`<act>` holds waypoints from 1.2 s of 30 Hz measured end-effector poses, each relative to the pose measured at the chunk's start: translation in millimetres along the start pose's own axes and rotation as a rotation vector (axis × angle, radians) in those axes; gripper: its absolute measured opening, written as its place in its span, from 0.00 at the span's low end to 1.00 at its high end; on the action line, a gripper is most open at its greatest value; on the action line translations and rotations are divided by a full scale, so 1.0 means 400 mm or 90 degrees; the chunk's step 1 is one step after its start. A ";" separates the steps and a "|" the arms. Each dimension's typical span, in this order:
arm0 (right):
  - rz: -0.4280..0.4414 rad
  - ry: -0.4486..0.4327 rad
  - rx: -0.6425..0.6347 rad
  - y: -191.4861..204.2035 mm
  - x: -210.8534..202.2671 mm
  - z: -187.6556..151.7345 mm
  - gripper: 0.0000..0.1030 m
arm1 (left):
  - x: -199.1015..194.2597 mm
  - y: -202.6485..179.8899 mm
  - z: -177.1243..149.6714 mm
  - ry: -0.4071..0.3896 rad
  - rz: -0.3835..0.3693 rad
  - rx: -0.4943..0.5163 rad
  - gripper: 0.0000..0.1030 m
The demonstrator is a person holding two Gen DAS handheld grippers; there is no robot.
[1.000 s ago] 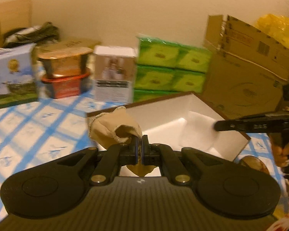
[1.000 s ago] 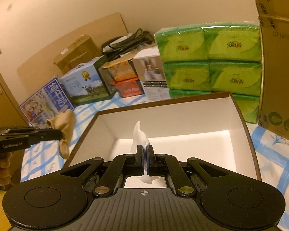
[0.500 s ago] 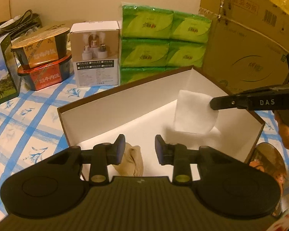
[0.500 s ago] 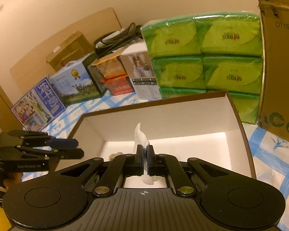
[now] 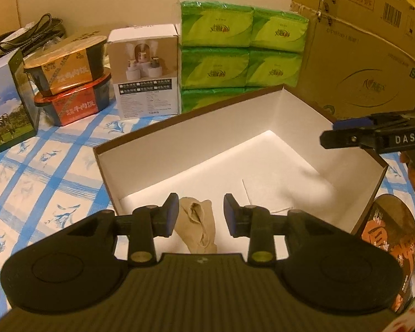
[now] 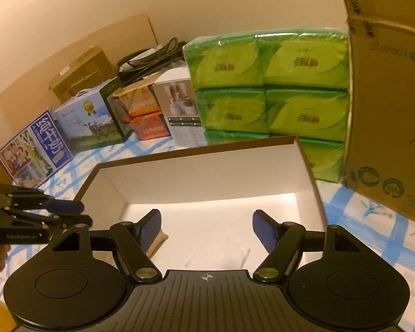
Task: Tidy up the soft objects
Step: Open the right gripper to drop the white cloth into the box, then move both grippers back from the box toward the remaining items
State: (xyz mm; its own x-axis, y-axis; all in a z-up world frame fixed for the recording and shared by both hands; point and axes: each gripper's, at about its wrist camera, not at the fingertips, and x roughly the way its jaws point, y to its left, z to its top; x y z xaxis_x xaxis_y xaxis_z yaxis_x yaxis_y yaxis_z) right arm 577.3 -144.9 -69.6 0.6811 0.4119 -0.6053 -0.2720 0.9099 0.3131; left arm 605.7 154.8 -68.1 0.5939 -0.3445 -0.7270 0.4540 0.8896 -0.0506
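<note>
Both jaws were opening and gripping nothing: the tan sock (image 5: 197, 225) lay in the white box (image 5: 185, 141) lengthwise under the left gripper (image 5: 200, 215), the white cloth (image 6: 221, 251) under the right gripper (image 6: 207, 228).

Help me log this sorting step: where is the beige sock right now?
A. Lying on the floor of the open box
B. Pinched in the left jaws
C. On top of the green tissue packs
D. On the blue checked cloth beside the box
A: the sock lies on the white floor of the box, in the gap between the left gripper's jaws, which are opening and not pressing on it.
</note>
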 end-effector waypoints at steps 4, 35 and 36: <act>-0.003 -0.013 0.005 -0.007 -0.046 -0.004 0.71 | -0.039 0.006 0.003 -0.012 0.018 -0.014 0.31; -0.003 -0.051 0.000 0.018 -0.692 -0.335 0.71 | -0.659 -0.312 -0.372 -0.066 0.124 -0.125 0.33; -0.005 -0.050 0.002 0.018 -0.704 -0.349 0.71 | -0.660 -0.334 -0.389 -0.063 0.123 -0.127 0.34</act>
State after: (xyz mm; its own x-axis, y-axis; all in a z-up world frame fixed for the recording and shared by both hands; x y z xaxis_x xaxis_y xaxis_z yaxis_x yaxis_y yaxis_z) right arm 288.5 -247.6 0.9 0.7341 0.3995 -0.5491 -0.2644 0.9130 0.3108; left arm 284.9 173.8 24.1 0.7228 -0.1813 -0.6669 0.1923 0.9796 -0.0578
